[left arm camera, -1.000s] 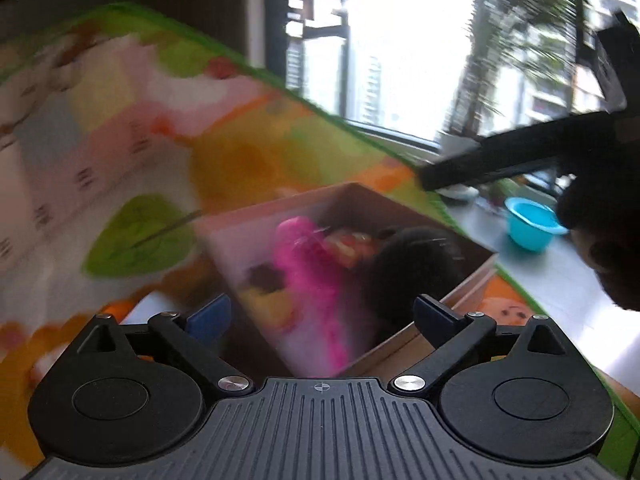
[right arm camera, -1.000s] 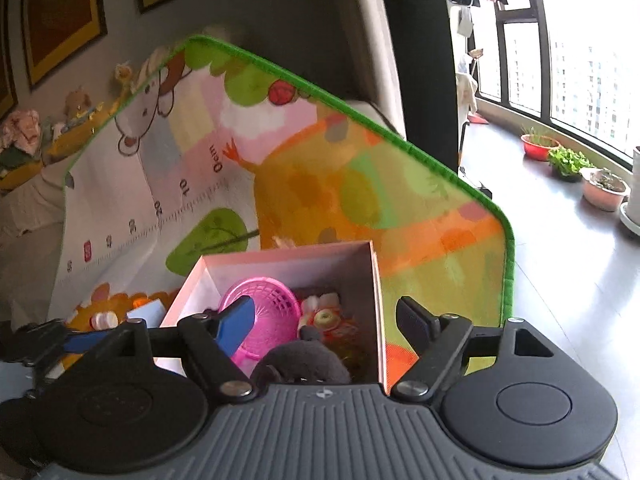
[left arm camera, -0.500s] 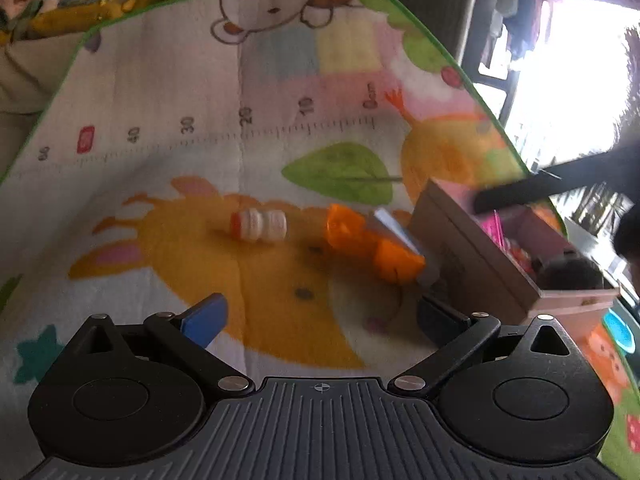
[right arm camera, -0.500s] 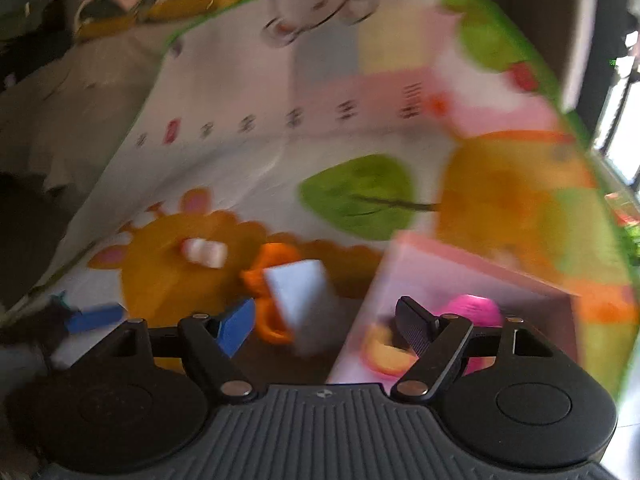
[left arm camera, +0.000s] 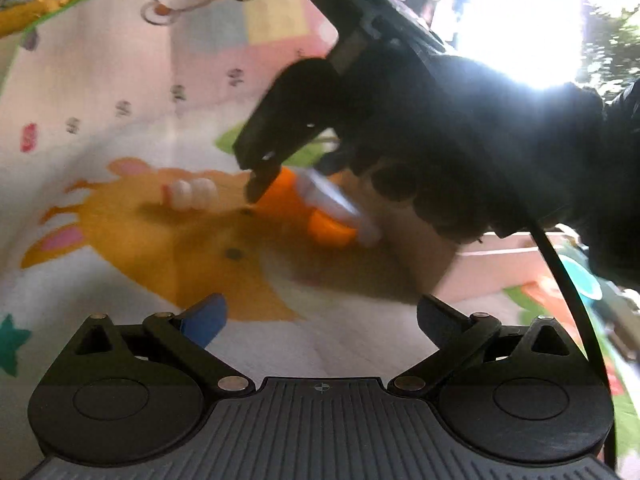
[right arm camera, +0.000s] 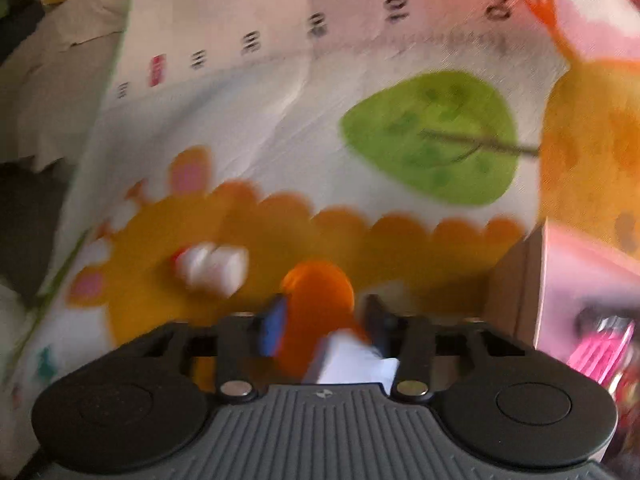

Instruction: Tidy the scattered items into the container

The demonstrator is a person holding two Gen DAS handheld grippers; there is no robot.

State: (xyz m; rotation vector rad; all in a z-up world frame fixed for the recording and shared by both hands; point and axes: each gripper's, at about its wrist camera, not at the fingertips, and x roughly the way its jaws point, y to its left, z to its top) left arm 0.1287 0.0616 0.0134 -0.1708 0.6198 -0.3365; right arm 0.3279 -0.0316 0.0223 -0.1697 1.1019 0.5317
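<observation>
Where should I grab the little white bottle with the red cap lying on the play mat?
Take the small white ribbed plastic bottle across its middle, coming from above. It lies on its side on the printed play mat, apart from the orange plastic toy, so both long sides look free. Blur hides finer detail.

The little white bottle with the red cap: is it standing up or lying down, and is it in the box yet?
Lying on its side, out on the play mat. The white bottle sits left of the box, apart from both grippers.

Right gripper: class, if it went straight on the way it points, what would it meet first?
The orange toy, which already sits between the right gripper's jaws, a white card lying over its near end. Blur hides whether the jaws touch it yet.
</observation>
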